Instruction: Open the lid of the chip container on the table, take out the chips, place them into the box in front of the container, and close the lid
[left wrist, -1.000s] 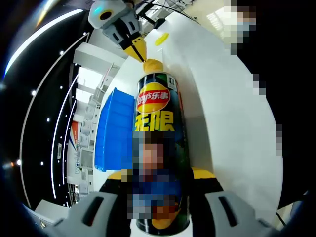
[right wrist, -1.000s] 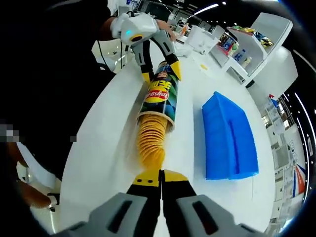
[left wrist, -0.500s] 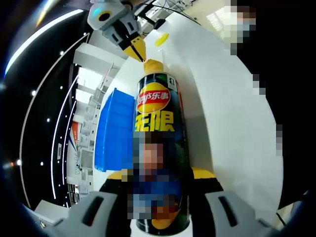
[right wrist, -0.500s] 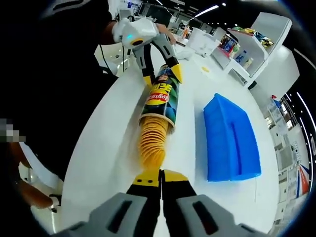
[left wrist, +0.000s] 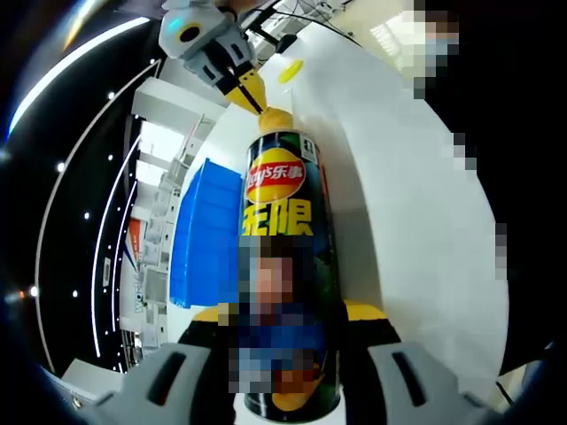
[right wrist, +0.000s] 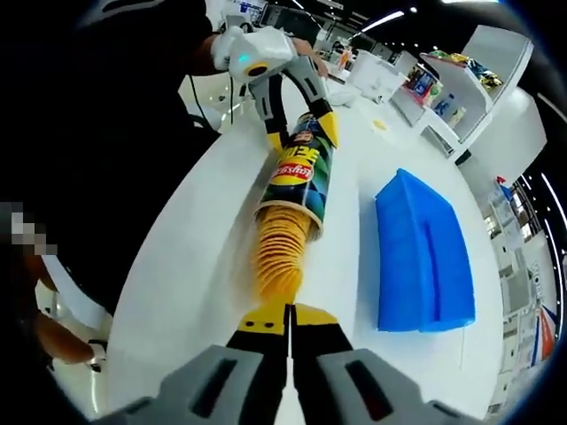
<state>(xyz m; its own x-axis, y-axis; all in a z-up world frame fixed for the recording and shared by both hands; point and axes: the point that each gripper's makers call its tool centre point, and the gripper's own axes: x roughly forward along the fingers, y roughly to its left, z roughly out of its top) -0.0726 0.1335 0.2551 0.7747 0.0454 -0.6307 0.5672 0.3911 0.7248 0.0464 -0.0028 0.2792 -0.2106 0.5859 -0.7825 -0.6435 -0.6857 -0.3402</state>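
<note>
On the chip container, a red and yellow Lay's emblem with the Chinese brand name 乐事 is seen, and below it large yellow characters 无限. The smaller print cannot be read.

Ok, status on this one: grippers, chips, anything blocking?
Left gripper clamps chip can. Right gripper shut on chip stack, half out. Blue box beside, unobstructed.

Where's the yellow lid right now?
In the left gripper view the yellow lid lies flat on the white table, beyond the chip can and just right of the right gripper.
</note>
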